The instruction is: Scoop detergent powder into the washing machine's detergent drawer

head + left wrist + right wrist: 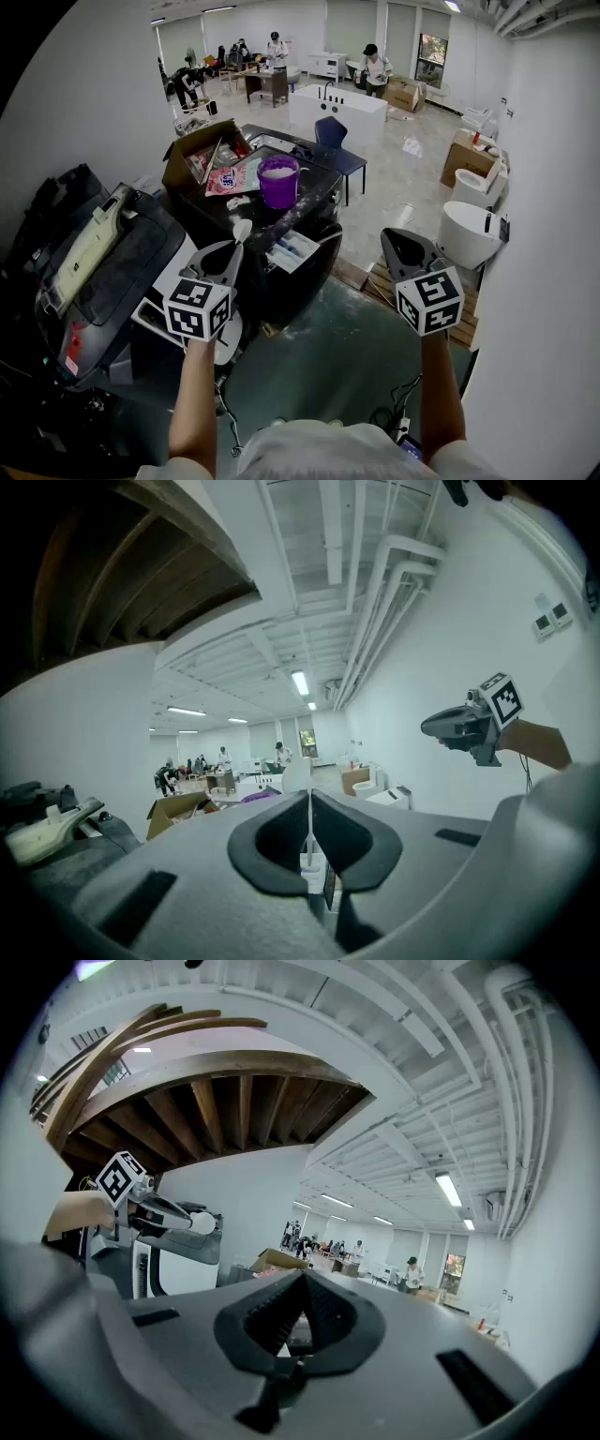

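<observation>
My left gripper (pixel 232 247) is shut on the thin handle of a white scoop (pixel 242 229), whose bowl points forward and up. In the left gripper view the jaws (pixel 309 803) pinch that handle and the scoop bowl (pixel 297 773) rises beyond them. A purple bucket (pixel 278 180) holding white powder stands on the dark machine top, farther ahead. A white and blue drawer-like tray (pixel 294 249) juts from the machine's front, just right of the scoop. My right gripper (pixel 394 242) hangs shut and empty over the floor at the right; its jaws (pixel 302 1283) meet with nothing between them.
A black appliance with a raised lid (pixel 94 262) is at the left. An open cardboard box (pixel 202 155) sits behind the bucket, with a blue chair (pixel 335 141) beyond. White basins (pixel 467 234) and a wooden pallet (pixel 380 281) are at the right. People work far back.
</observation>
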A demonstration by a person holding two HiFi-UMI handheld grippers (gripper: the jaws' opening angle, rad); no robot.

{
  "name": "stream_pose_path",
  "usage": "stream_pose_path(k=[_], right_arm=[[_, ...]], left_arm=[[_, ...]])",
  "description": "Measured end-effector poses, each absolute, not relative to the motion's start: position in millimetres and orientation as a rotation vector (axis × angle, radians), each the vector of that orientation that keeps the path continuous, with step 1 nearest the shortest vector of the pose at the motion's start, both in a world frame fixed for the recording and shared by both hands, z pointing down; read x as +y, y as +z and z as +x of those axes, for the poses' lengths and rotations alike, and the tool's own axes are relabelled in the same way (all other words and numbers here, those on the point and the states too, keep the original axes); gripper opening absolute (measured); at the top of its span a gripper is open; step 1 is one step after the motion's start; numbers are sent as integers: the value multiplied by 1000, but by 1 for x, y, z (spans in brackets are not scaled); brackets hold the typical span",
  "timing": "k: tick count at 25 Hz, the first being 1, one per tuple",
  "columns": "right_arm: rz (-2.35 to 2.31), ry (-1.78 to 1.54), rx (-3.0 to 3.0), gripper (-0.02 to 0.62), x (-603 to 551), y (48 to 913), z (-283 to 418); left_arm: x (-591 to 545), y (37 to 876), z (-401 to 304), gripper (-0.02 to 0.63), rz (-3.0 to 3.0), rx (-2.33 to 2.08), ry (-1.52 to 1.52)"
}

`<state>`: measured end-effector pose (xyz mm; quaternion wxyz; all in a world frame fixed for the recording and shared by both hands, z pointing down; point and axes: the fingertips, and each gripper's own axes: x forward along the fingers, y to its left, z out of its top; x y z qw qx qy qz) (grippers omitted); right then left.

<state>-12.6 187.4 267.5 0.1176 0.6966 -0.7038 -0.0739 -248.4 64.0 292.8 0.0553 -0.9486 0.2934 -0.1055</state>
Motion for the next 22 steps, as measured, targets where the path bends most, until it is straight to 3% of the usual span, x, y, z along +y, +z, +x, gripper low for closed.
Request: stream_pose_path(k=[15,22], right_arm=[[2035,-162,-2147,3,188,287,48],[2008,-100,-2194,3,133,309,67]], left_arm=[[64,316,-223,14,-2862,1017,-393],[7,332,-213,14,-2860,1049,-409]])
